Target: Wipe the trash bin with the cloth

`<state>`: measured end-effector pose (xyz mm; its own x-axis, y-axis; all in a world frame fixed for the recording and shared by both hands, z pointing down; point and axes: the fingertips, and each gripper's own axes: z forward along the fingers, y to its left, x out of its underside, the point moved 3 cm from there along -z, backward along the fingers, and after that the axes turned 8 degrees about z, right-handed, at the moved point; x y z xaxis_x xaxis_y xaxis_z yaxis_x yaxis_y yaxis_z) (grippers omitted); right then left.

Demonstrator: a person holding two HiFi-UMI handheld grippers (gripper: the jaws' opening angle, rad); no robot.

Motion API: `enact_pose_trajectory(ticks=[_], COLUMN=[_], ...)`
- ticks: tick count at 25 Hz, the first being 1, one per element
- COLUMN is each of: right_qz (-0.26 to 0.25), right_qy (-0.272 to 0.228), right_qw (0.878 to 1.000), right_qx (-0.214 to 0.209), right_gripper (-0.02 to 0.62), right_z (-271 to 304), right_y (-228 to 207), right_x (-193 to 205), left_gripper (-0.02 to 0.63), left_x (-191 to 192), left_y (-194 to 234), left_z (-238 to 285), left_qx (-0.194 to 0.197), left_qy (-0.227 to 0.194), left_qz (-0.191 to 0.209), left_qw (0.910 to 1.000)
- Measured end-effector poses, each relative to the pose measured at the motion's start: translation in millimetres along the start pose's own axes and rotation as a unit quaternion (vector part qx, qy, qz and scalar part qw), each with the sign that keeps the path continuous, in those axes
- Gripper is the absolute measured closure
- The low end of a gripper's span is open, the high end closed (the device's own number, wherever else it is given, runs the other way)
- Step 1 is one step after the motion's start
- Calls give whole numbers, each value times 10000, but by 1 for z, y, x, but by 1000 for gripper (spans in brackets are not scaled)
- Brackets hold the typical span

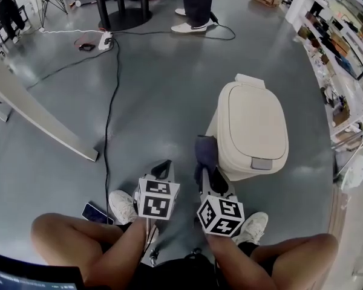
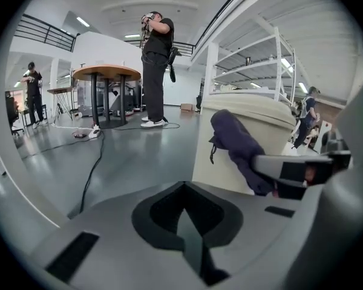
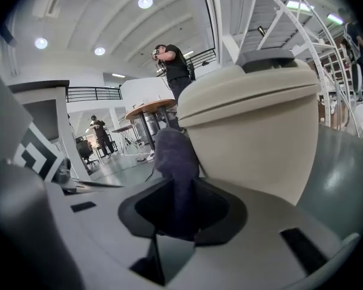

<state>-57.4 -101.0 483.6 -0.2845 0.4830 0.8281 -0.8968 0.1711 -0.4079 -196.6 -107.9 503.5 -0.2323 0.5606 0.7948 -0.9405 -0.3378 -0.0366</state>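
Observation:
A beige trash bin point(image 1: 254, 128) with its lid down stands on the grey floor ahead of my right knee. My right gripper point(image 1: 207, 175) is shut on a dark blue cloth point(image 1: 206, 151), which rests against the bin's left side near the top. In the right gripper view the cloth point(image 3: 174, 162) rises from between the jaws beside the bin point(image 3: 254, 132). My left gripper point(image 1: 163, 169) hovers to the left of the bin, shut and holding nothing. In the left gripper view the cloth point(image 2: 236, 145) lies on the bin point(image 2: 245, 110), held by the right gripper point(image 2: 302, 169).
A black cable point(image 1: 112, 101) runs up the floor to a power strip point(image 1: 104, 40). A phone point(image 1: 95, 212) lies by my left shoe. A white beam point(image 1: 36, 110) slants at left, shelving point(image 1: 345, 53) lines the right, and a person point(image 1: 193, 8) stands far ahead.

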Motion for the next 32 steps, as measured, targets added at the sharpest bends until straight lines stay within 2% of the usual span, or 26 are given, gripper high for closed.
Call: enact_pose_trajectory(ticks=[5,13,22,32], right_qz=[102,151,387,472], right_qy=[227,673,1106,1302], right_qw=[9994,9961,9891,9853], right_qx=[226,553,896,1002], right_gripper=[492,492,492,492], right_z=[11,35,61,72], right_y=[-8,-27,-49,-61], right_x=[20,59,102,126], left_gripper=[608,609,607,609], left_x=[6,24,35,37], left_y=[3,-3,4,7], left_z=[3,5,8,9], left_qx=[21,233,267,304], left_qy=[-14,209,318,327], left_qz=[123,84,30,-22], left_qw=[9999,9995,9991,9990])
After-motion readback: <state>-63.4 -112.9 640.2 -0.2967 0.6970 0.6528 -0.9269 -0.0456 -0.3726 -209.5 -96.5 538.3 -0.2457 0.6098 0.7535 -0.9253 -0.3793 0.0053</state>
